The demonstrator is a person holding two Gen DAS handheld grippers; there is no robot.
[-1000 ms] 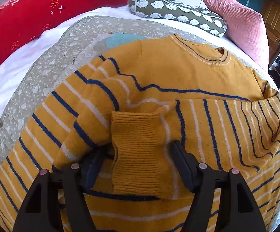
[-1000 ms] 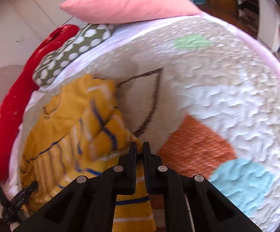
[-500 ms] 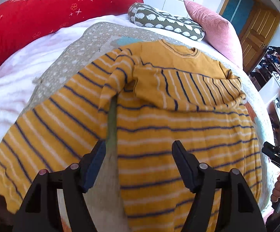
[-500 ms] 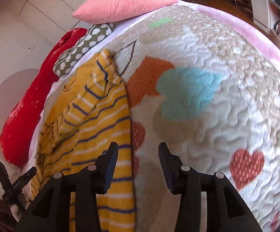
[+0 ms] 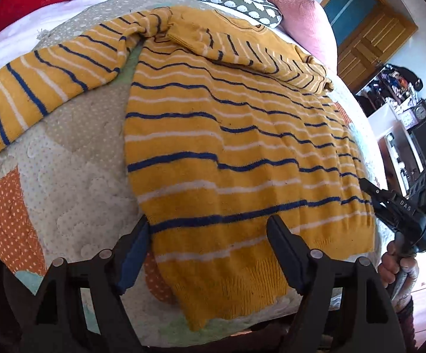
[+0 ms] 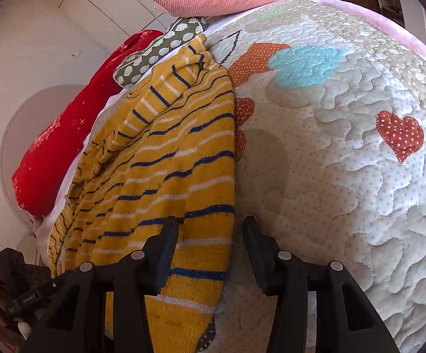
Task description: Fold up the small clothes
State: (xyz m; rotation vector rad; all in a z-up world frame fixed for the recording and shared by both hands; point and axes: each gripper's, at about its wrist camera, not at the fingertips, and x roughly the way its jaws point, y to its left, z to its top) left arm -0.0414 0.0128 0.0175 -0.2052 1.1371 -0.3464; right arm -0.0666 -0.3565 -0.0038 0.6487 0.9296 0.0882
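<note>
Now the yellow striped sweater lies flat on the quilt, its long axis running from the ribbed hem near the bed's front edge up to the collar by the pink pillow. One sleeve is folded across the chest; the other sleeve stretches out to the side. A second ago the left gripper stood around the folded cuff and the right gripper was pinched shut; both have since drawn back to the hem. Both grippers hang wide apart and hold nothing, the left one over the hem's near corner, the right one astride the sweater's side edge.
</note>
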